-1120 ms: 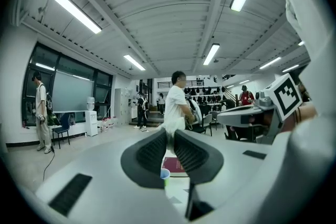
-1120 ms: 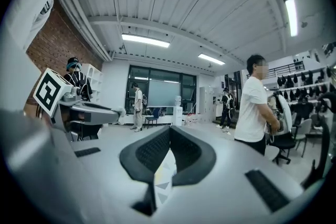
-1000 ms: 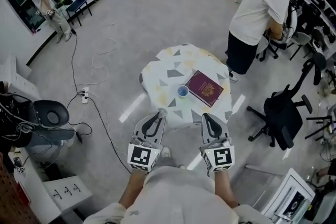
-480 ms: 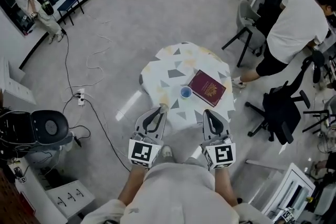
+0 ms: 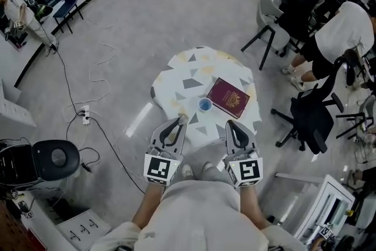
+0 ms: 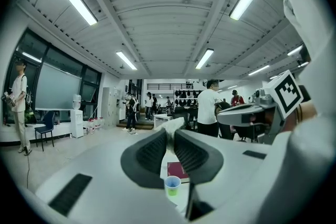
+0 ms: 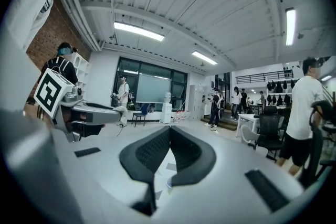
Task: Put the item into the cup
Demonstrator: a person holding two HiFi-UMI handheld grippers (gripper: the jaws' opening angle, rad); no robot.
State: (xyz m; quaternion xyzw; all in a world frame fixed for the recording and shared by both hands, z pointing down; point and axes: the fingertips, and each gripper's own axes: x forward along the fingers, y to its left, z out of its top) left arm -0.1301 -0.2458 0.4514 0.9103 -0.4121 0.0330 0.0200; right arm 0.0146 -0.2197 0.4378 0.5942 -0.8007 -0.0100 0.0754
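Observation:
A small blue-rimmed cup stands on the round white table patterned with grey triangles, and a maroon booklet lies just right of it. My left gripper hovers at the table's near edge, left of and nearer than the cup, shut on a crumpled white item. In the left gripper view the white item pokes up between the pads of the left gripper, with the cup and booklet below. My right gripper is shut and holds nothing; the right gripper largely hides the cup.
Black office chairs stand right of the table, and a person in a white shirt bends over further back right. A cable and power strip trail on the floor at left, near a round black stool.
The head view has swung, so the table sits slightly higher and the person in white appears further right. Both grippers stay in place near the table's edge; the left still grips the white item.

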